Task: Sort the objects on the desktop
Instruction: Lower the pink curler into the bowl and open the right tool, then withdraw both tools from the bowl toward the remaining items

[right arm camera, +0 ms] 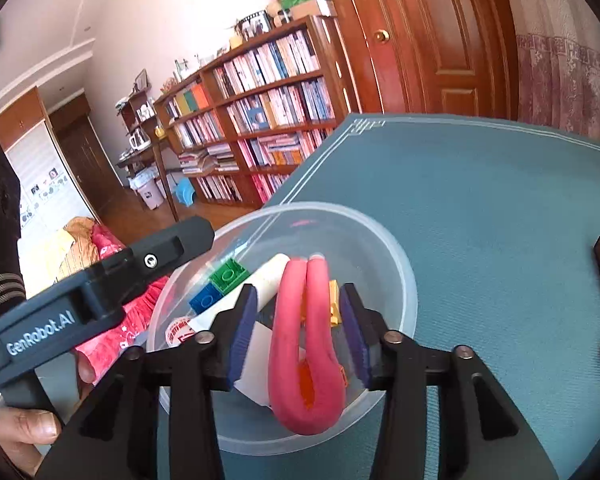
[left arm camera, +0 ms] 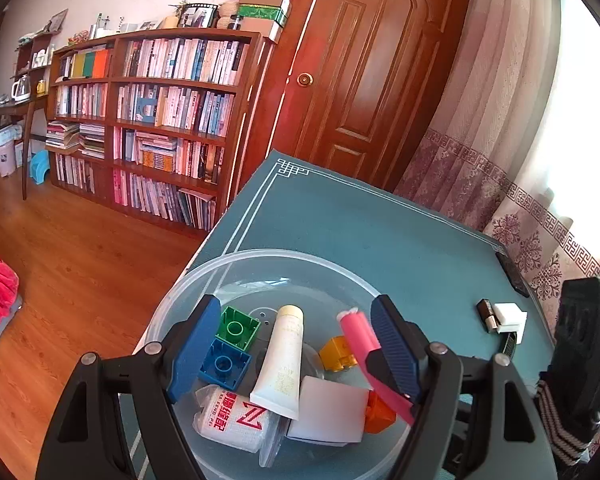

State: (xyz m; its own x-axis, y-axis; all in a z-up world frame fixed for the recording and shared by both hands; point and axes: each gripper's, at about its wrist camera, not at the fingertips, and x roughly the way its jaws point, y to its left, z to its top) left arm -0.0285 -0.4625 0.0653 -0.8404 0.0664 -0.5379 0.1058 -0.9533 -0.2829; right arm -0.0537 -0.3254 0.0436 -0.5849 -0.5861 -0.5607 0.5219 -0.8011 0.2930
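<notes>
The clear bowl (left arm camera: 188, 280) on the teal mat (left arm camera: 380, 232) already holds blocks, a white tube (left arm camera: 282, 360) and a roll. The right gripper (right arm camera: 300, 328), jaws wide, hangs over it around a bent pink strip (right arm camera: 304, 340), apparently just released. The left gripper (left arm camera: 296, 344) gapes empty. A lipstick (left arm camera: 486, 314) and white block (left arm camera: 510, 316) remain outside.

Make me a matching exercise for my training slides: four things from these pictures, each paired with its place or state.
Things:
1. green block
2. pink bent tube
3. white adapter
4. white cream tube

Places or states:
A. on the mat, outside the bowl
B. between the right claw's fingers
C. lying across the pile in the bowl
D. beside the blue block

Pairs: 1-D, 2-B, 3-A, 4-C
</notes>
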